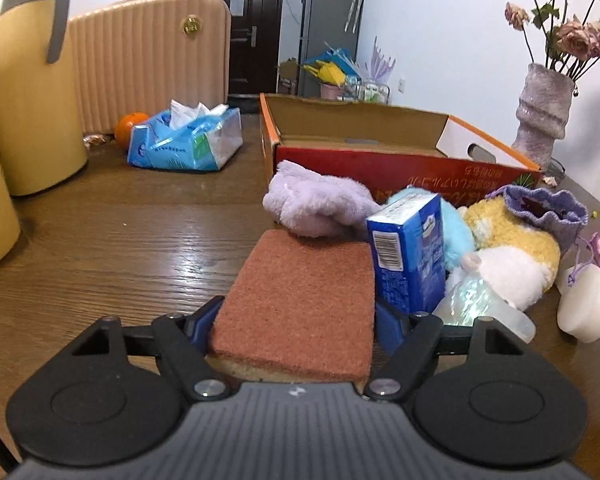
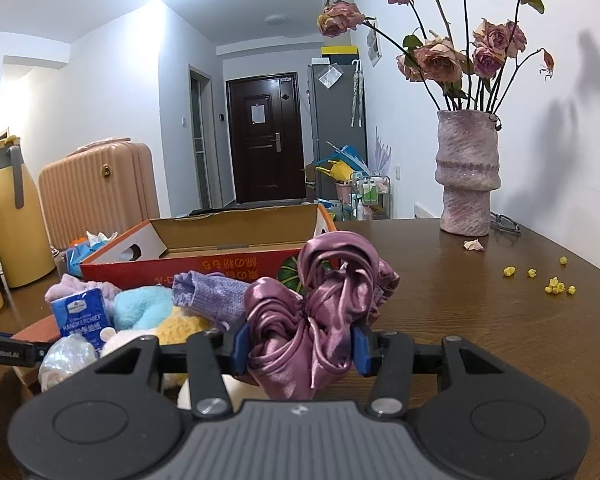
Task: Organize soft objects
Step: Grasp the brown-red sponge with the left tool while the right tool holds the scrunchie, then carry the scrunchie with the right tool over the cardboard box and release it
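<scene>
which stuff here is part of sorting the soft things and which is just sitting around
Part of the job:
- sponge, between the left gripper pads
- satin pouch, in the right gripper
- lilac plush
- blue plush
- yellow plush
- knitted pouch
- cardboard box

Lying about:
- vase
- thermos
- orange
- tissue pack
- handkerchief box

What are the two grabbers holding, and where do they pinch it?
The left gripper pinches the sponge by its long sides. The right gripper squeezes the purple satin bundle around its middle.
</scene>
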Demonstrator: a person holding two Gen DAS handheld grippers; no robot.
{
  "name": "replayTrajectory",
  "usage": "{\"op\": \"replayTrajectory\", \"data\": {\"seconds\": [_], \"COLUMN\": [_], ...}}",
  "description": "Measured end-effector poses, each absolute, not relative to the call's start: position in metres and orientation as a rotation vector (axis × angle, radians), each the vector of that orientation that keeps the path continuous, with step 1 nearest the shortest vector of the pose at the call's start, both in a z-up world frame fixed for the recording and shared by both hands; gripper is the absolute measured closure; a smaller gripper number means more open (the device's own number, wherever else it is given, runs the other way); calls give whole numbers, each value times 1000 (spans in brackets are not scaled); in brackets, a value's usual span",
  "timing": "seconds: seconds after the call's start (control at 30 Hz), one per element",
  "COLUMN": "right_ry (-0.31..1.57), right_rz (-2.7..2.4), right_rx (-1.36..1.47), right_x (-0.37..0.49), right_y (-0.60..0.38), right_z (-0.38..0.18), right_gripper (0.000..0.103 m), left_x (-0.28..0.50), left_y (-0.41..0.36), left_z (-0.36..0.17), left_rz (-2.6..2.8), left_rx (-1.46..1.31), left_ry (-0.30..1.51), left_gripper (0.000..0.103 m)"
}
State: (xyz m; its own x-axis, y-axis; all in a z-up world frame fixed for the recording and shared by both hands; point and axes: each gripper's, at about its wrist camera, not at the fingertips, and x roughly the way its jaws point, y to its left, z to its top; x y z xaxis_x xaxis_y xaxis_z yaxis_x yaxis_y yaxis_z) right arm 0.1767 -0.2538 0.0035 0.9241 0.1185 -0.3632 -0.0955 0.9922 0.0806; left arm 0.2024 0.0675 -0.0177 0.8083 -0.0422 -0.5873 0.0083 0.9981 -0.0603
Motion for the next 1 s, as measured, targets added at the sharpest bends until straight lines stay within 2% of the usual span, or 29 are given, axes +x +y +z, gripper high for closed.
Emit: {"op": "replayTrajectory", "data": {"seconds": [0.63, 1.0], "right_ry": [341, 304], "right_rz": [130, 159], "right_rx": [70, 62], "right_x": [161, 162], "right_y": [-254, -251], "right_z": [6, 22], "right_gripper": [55, 55], "left_x": [133, 129], "left_y": [66, 47], "left_z": [8, 30], "left_rz": [66, 35], "left_rx": [-102, -98], "left_ry": [423, 343], "left_gripper": [26, 26]}}
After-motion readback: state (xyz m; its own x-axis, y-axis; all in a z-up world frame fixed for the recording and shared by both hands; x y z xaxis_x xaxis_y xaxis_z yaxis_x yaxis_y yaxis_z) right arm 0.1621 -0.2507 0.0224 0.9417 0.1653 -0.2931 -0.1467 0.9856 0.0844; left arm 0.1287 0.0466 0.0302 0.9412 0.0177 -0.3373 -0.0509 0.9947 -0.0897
